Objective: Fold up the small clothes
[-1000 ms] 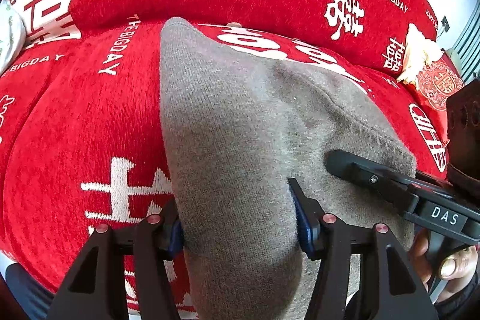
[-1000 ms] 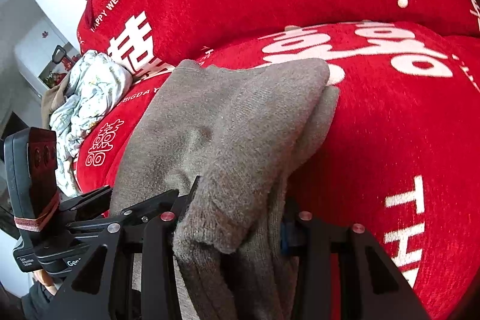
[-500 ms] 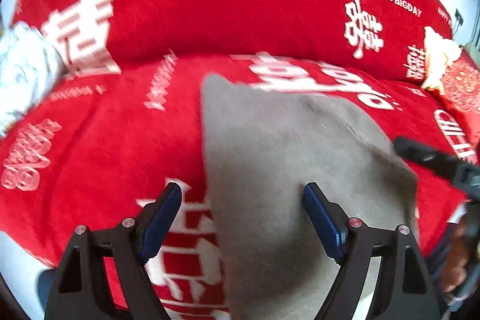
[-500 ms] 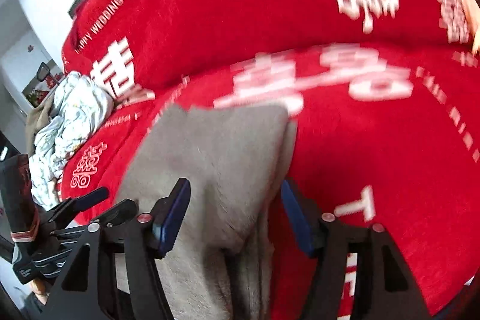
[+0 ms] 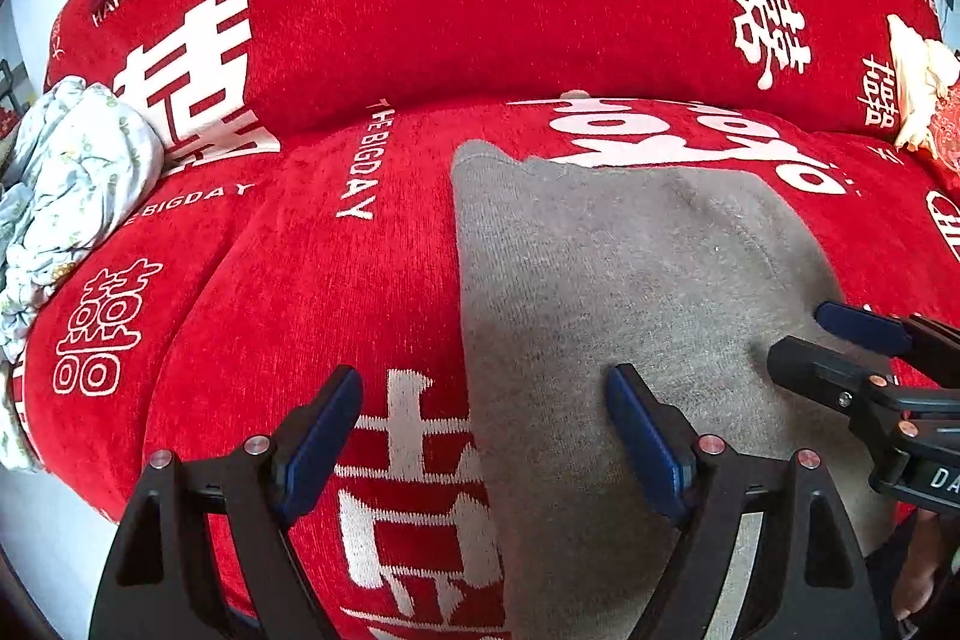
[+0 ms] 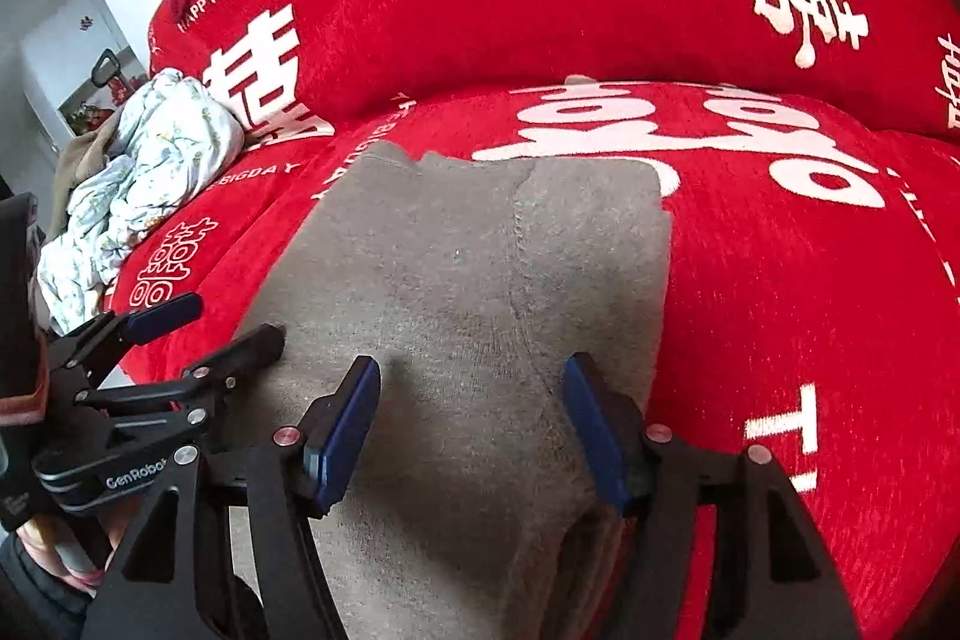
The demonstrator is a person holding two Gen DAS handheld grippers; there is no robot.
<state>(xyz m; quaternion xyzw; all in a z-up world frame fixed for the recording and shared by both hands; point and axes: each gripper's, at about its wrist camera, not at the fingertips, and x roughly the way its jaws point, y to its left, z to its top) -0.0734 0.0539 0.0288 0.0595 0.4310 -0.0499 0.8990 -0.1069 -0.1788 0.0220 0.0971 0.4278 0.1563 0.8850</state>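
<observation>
Both grippers, left [image 5: 483, 427] and right [image 6: 471, 415], have let go and now stand wide, empty; grey garment [image 6: 480, 280] lies folded on the red sofa [image 5: 288, 280]; maybe another fold left.

Black fingers [image 5: 642, 436], blue pads [image 6: 345, 424]

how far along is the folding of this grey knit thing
Done: the grey knitted garment lies folded flat on the red sofa cover. In hand: nothing; the left hand-held gripper and right hand-held gripper stand open above it. Left: possibly another fold, and the crumpled floral cloth.
</observation>
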